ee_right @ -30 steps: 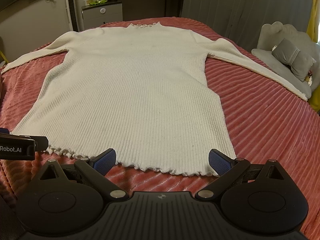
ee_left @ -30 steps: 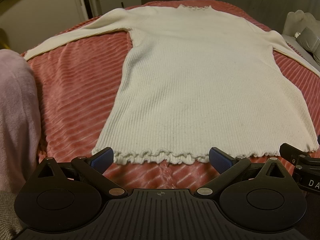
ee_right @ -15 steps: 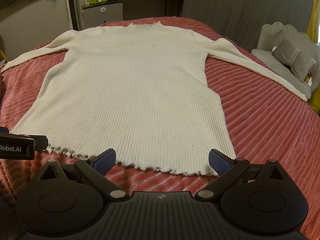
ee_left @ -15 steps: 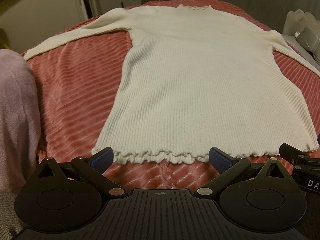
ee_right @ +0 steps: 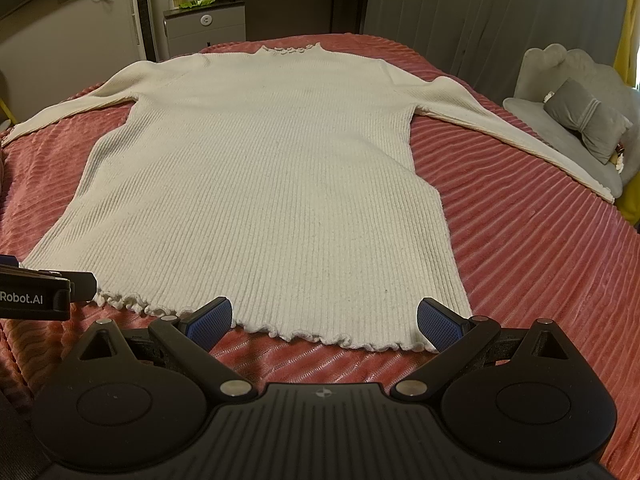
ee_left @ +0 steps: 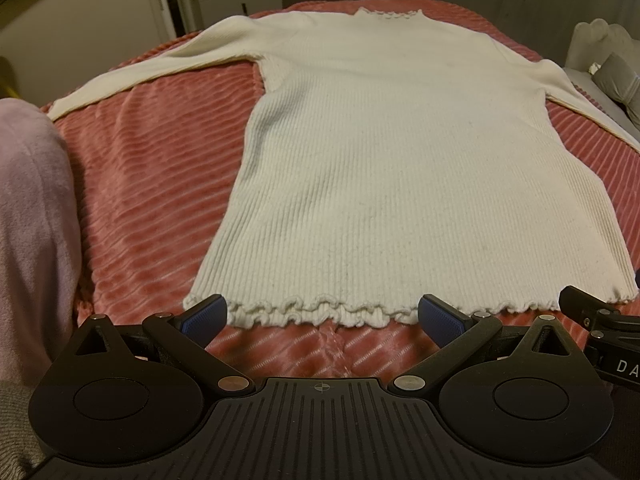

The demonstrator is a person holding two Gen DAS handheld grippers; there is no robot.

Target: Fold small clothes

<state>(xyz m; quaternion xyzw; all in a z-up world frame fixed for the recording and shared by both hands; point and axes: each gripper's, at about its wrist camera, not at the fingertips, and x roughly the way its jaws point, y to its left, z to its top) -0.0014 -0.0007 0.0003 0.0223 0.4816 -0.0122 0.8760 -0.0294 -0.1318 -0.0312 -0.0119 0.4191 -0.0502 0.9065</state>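
Observation:
A cream ribbed long-sleeved top (ee_left: 392, 168) (ee_right: 264, 184) lies flat and face up on the pink bedspread (ee_left: 152, 200) (ee_right: 532, 264), sleeves spread to both sides, ruffled hem nearest me. My left gripper (ee_left: 322, 316) stands open just short of the hem's left half, its blue pads wide apart with nothing between them. My right gripper (ee_right: 325, 317) is open too, in front of the hem's right half. Part of each gripper's body shows at the edge of the other's view.
A pale pink cloth (ee_left: 32, 240) bulges at the bed's left edge. A grey chair with a cushion (ee_right: 584, 120) stands to the right of the bed. A white cabinet (ee_right: 208, 28) and a dark curtain (ee_right: 480, 12) are beyond the far end.

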